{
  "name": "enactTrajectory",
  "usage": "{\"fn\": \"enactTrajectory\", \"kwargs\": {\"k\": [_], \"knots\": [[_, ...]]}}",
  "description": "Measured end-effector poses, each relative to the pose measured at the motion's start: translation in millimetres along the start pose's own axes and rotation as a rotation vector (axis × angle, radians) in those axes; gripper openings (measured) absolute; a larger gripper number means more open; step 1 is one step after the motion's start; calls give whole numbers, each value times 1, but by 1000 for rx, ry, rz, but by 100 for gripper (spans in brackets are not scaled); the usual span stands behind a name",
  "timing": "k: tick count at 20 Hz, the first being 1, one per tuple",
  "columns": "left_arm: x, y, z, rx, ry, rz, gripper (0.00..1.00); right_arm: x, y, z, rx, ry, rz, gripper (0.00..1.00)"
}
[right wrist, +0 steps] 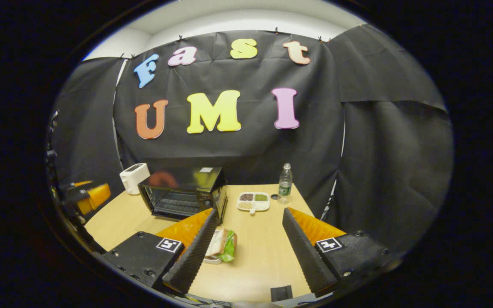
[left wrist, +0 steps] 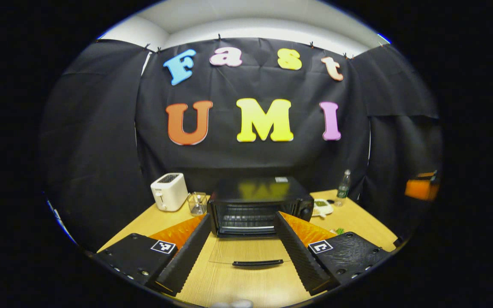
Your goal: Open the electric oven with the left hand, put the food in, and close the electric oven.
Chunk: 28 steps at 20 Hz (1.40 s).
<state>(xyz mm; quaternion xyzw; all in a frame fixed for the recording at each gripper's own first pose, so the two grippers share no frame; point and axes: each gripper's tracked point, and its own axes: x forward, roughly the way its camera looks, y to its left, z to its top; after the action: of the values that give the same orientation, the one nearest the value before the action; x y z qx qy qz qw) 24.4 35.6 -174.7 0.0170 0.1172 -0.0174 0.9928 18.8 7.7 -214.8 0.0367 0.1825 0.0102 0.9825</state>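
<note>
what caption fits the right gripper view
Open right gripper over sandwich, oven door down.

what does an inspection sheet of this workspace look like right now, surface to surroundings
surface: wooden table, bare in front of the oven
job's things: electric oven with its door folded down flat, rack visible inside; sandwich on the table beside the right gripper's finger
clutter: white toaster, clear cup, water bottle, divided snack tray
grippers: left gripper open, facing the oven, holding nothing; right gripper open, empty
cables: nothing seen
surroundings: black cloth wall
</note>
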Motion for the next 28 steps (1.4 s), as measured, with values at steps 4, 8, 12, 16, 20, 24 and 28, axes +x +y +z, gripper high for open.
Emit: {"fn": "enactTrajectory", "kwargs": {"k": [4,8,12,16,20,24,28], "knots": [[-35,5,62,-1,-131,15,96,27,18,-60,29,129,45,99],[-64,16,87,-9,-172,56,96,60,35,-108,108,256,98,99],[-69,15,88,-11,-155,62,96,102,41,-129,119,314,107,99],[-62,14,81,-10,-128,67,96,136,49,-143,158,403,154,98],[-49,15,69,-12,-90,78,96,163,50,-147,145,494,196,87],[-34,14,62,-36,-52,84,96,174,58,-155,193,575,243,74],[-22,14,57,-39,-26,90,96,173,57,-157,255,679,303,64]]}}
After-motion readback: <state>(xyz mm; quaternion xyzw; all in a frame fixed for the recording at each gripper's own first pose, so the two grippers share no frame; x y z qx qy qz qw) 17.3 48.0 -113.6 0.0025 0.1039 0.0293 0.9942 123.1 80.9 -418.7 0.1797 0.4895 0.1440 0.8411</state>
